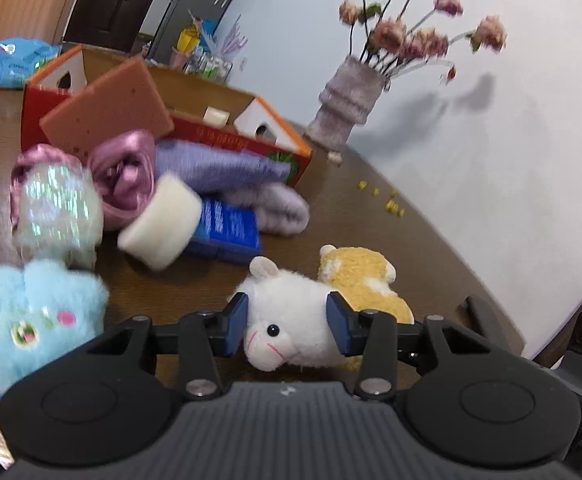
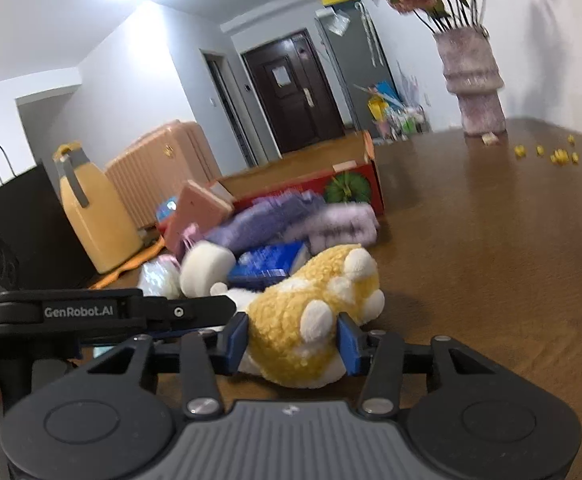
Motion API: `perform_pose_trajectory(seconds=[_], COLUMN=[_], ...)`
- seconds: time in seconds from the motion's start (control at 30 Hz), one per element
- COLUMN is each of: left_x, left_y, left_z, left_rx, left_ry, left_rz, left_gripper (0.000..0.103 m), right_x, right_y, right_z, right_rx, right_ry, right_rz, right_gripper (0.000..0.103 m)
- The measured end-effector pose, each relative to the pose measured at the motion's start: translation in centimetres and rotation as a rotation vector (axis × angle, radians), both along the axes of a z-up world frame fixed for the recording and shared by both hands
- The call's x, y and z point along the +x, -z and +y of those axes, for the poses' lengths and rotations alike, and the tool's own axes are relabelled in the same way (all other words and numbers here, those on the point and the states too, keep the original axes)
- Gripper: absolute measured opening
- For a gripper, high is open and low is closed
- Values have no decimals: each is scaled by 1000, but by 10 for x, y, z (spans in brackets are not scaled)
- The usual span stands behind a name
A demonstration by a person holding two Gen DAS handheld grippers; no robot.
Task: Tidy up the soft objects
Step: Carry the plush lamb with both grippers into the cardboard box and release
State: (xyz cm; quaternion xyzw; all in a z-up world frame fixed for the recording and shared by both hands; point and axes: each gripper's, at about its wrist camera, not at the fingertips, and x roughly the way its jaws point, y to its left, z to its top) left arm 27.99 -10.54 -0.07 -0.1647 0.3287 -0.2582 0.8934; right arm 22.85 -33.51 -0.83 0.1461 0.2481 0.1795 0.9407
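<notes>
left gripper [image 1: 287, 322] clamped on white plush toy [image 1: 287, 316], right gripper [image 2: 293, 340] clamped on yellow plush toy [image 2: 311, 312], both on brown table [image 2: 491, 240], red box [image 1: 247, 136] behind

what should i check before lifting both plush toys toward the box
1. Left tool pads on both sides of the white plush: ok.
2. Right tool pads pressing the yellow plush: ok.
3. The two plush toys apart from each other: not ok, they lie touching.
4. Cardboard box open on top: ok.
5. Free room inside the box: cannot tell, a pink sponge leans over its edge.
6. Grips firm enough to lift: cannot tell.
</notes>
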Motion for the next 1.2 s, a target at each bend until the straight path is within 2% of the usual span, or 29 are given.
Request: perform_pose_trajectory(seconds=[0.1,0.23,0.37,0.5,0.67,0.7,0.73,0.77,0.83,0.93,1.07,1.13,1.2], left_x=[11,51,115,181,233,235,238,239,241,238,228,223,216], left_y=[-29,-78,-101,-92,-49,-46,-43,-38,-34,-32,-40,-47,-59], left_z=[4,6,10,9,7,3,-2,-3,-8,-7,2,10,24], left_rx=[-21,-21,-50,-48,-1,24,16,8,67,85,87,100,122], left_ry=[-12,-28,-26,-43,-84,-73,-27,0,2,5,-21,-37,-61], left_rz=[-38,-107,-79,-11,93,82,88,105,93,69,50,38,16], left_gripper=[43,43,43,43,40,38,38,32,31,34,42,44,50], right_x=[16,68,145,216,291,299,306,311,313,315,308,300,291], right_y=[-30,-78,-107,-108,-71,-64,-56,-49,-40,-37,-40,-45,-54], right_z=[-1,-4,-9,-6,5,7,10,15,24,25,35,38,38], right_rx=[-16,-31,-5,-17,-55,-61,-71,-95,-166,-180,-350,-375,-368], right_ry=[-35,-98,-131,-148,-165,-169,-185,-198,-189,-173,-121,-106,-100], right_rz=[-47,-102,-63,21,163,184,203,213,219,232,226,218,193], right_gripper=[46,46,46,46,46,46,46,45,45,48,50,51,51])
